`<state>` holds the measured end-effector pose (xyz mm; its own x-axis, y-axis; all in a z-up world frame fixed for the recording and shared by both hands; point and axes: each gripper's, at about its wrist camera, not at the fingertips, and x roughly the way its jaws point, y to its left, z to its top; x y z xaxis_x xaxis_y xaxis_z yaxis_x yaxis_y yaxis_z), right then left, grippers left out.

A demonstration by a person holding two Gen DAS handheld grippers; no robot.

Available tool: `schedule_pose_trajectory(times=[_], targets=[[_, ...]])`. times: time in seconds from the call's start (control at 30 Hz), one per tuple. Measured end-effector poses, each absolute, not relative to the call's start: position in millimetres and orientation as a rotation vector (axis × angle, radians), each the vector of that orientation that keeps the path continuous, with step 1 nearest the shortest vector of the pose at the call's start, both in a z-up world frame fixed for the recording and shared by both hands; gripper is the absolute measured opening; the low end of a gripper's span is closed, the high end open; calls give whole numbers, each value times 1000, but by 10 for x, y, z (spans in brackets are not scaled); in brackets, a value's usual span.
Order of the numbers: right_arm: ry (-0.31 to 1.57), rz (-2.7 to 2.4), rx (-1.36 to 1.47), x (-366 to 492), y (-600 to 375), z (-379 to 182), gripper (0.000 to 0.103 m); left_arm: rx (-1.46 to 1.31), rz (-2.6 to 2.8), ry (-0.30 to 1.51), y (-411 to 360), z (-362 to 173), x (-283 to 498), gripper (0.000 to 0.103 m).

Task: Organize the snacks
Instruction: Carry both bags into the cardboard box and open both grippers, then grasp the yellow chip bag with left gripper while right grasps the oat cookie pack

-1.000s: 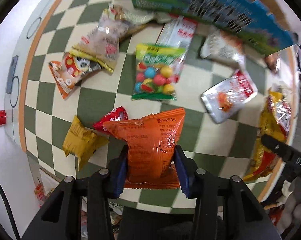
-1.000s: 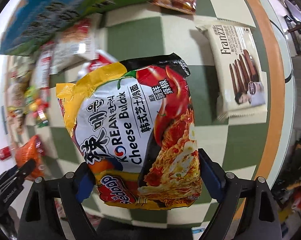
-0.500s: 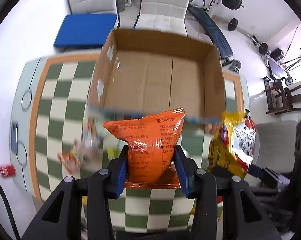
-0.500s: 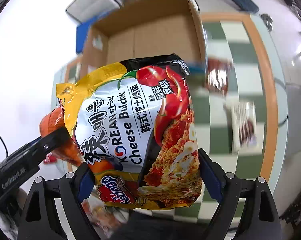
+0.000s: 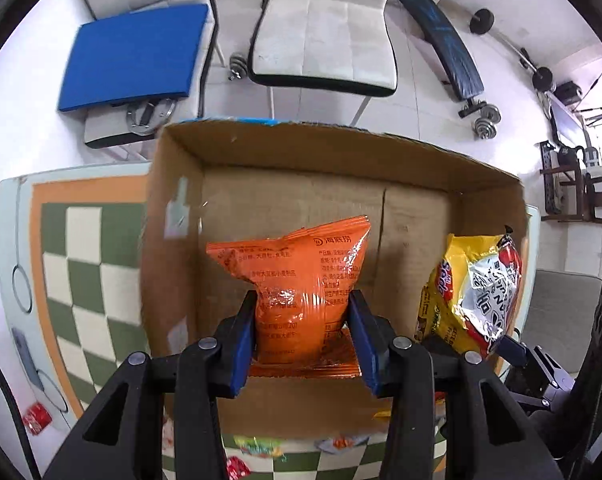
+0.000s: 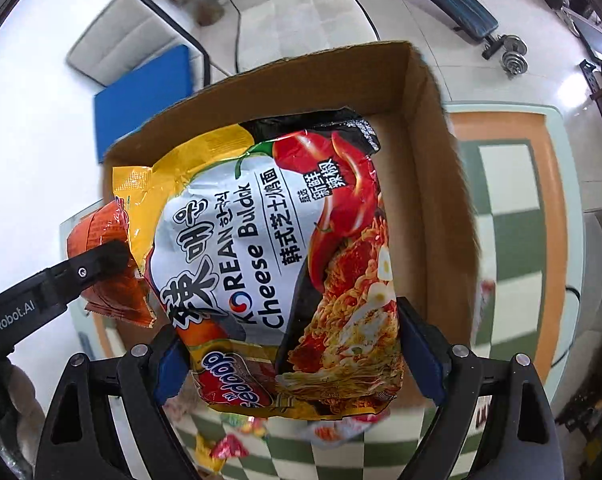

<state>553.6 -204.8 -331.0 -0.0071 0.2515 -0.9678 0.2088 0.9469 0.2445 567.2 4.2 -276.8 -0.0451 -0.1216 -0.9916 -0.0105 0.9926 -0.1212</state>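
My left gripper is shut on an orange snack bag and holds it over the open cardboard box. My right gripper is shut on a Korean Cheese Buldak noodle packet, also held over the box. In the left wrist view the noodle packet hangs at the box's right side. In the right wrist view the orange bag and the left gripper show at the left. The box floor looks bare where visible.
The box stands on a green-and-white checkered table with an orange border. Loose snack packets lie in front of the box. A phone and a red can lie at the table's left edge. Chairs stand beyond.
Both grippers have risen from the table's snacks and moved forward over the open box, each still gripping its packet. The box now fills both views.
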Motion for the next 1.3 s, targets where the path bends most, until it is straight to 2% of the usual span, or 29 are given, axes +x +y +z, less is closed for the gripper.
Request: schedule_pose_trajectory(times=[0.3,0.33,0.4,0.43,0.47,0.93,1.3], targets=[[1658,-10,346,5843,-2024,-3653,92,-61,-128,1671,-115,-3057,5910,42],[1661,-15,347,5793,-2004,-3609,92,-46,-130,1671,-129,-3069,5916,47],[1657,-28,326,5843,-2012,-3638,93,-30,-140,1665,-149,-3056,5912,65],[1663,-13,301,5853,-1978,-3622,94,-29,-147,1659,-162,-3035,5901,81],[1664,-6,308,5847,-1975,-3619,99,-31,-153,1659,-158,-3031,5909,88],[1600,13,258,5586,-1800,-3056,100,-49,-197,1565,-151,-2553,5640,89],[1532,109,298,4738,-1760,-2643,100,-19,-117,1370,123,-1879,4575,90]])
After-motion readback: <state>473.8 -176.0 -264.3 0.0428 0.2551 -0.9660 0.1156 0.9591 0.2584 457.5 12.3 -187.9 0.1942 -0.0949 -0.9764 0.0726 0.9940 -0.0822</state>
